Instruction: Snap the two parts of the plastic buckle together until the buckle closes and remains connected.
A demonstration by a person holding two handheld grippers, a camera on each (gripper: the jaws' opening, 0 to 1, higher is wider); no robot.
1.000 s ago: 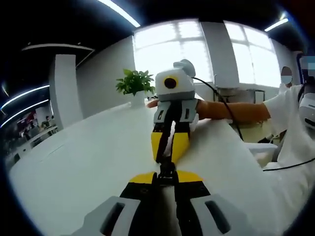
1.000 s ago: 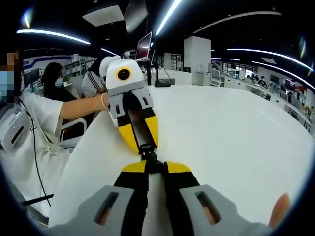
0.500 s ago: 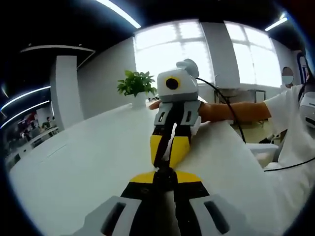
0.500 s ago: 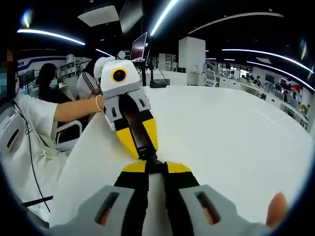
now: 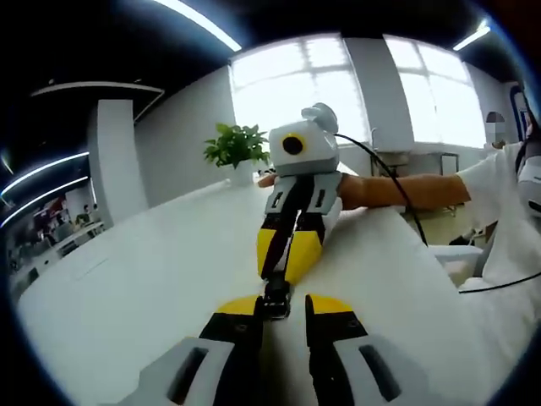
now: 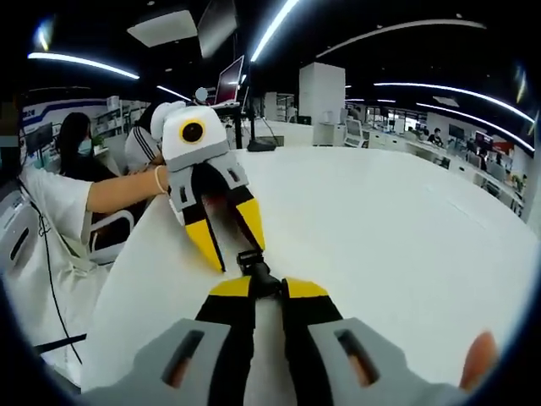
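Your right gripper (image 6: 255,286) pinches the black buckle (image 6: 254,267) over the white table (image 6: 397,228). Your left gripper (image 5: 280,303), at 11 o'clock there, is spread, seemingly off it.

The setting was an open-plan office. The right gripper view showed long ceiling light strips (image 6: 279,21), a monitor (image 6: 230,80) on a stand, rows of desks (image 6: 439,144) with seated people (image 6: 76,144) in the background, and a square white column (image 6: 321,93). The left gripper view showed a broad white table (image 5: 152,288), a potted green plant (image 5: 237,148) at its far edge, and large bright windows (image 5: 338,85) behind.
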